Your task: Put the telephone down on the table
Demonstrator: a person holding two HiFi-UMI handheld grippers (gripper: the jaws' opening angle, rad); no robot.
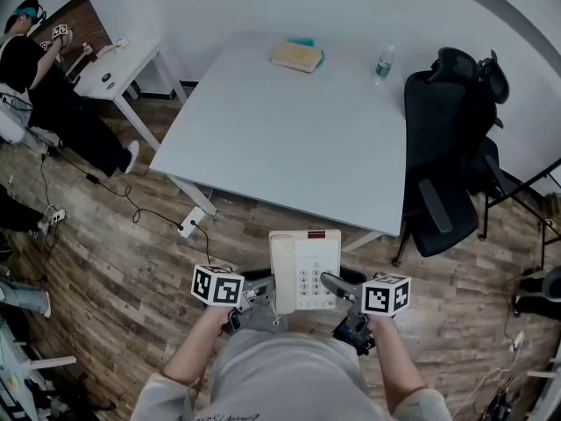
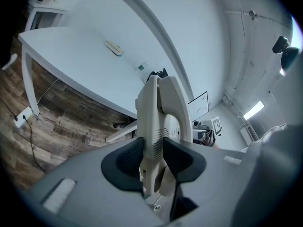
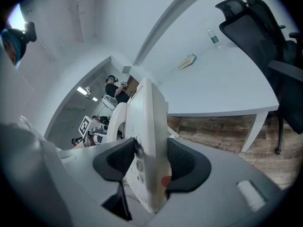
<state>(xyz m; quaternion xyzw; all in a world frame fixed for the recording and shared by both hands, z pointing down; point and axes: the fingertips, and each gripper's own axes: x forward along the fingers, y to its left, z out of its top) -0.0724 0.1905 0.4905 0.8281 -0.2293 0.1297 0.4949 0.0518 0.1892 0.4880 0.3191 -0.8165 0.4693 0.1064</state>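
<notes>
The white desk telephone (image 1: 304, 272) is in the lower centre of the head view, held in the air above the wooden floor (image 1: 114, 261), just before the near edge of the big white table (image 1: 289, 130) and not on it. Its handset lies along the left side, the keypad is in the middle and a red strip runs at the top edge. The left gripper (image 1: 257, 281) pinches the telephone on the handset side; in the left gripper view the two dark pads press on the cream body from both sides (image 2: 154, 155). The right gripper (image 1: 338, 284) pinches the opposite side, and in the right gripper view its pads are also tight against the body, beside the small buttons (image 3: 151, 157). So both tools are closed on the telephone, which is carried between them with its face up. On the far part of the table, toward the top of the frame, lies a tan book (image 1: 298, 55) on top of a teal one, and to the right of it a water bottle (image 1: 383, 62) stands upright. A black office chair (image 1: 447, 147) is at the right side of the table. On the floor, left of the telephone, there is a white power strip (image 1: 191, 222) with a cable. In the upper left corner a person in dark clothes (image 1: 44, 95) sits at a small white table (image 1: 118, 68).
</notes>
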